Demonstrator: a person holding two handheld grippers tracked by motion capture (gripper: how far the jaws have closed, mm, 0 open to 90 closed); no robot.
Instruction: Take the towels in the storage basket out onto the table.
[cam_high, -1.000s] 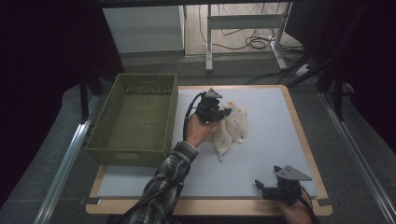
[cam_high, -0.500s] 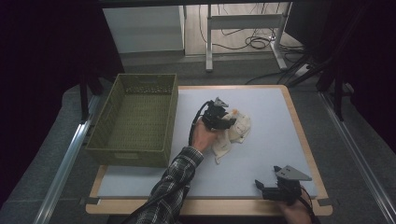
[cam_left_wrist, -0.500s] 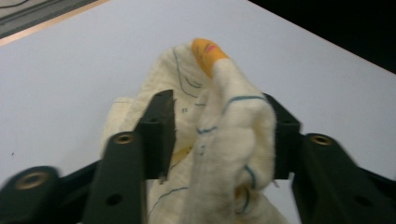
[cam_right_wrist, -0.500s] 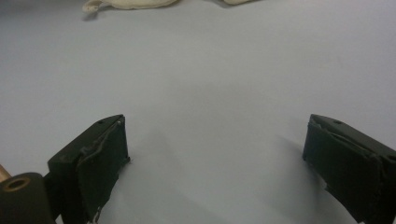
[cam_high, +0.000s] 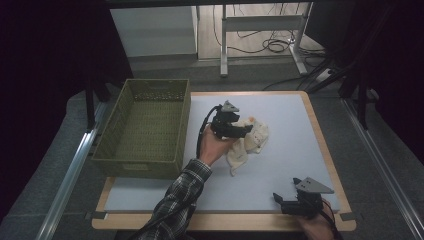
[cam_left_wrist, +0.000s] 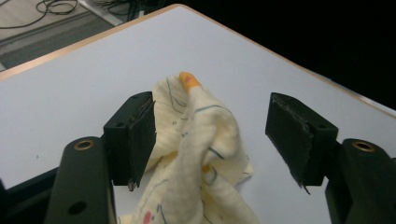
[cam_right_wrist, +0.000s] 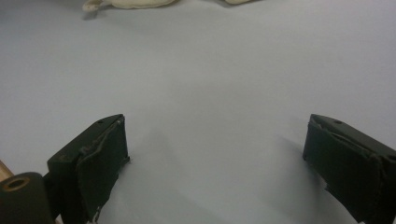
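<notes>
While our left gripper sits over the crumpled cream cloth in the middle of the table, its jaws stand wide apart with a raised fold of the fabric between them; in the left gripper view the cloth brushes against the inner face of one jaw and stays clear of the other, so nothing is clamped yet. We judge that we hold the gripper this way, straddling the highest ridge of the fabric, because a bunched peak gives the pads something thick to bite on, where a flat edge would slip out. An orange patch marks the far tip of the fold, and thin printed lines run across the weave. Just left of the cloth lies the green basket, open-topped and with nothing in it, close enough that it looks like the likely place for the cloth to go. Our right gripper rests at the near right edge of the table, well apart from the cloth, its jaws also spread wide over bare table surface and holding nothing; in the right gripper view the cloth's near hem lies far ahead of that gripper. We take it to be parked there to keep out of the left hand's way.
</notes>
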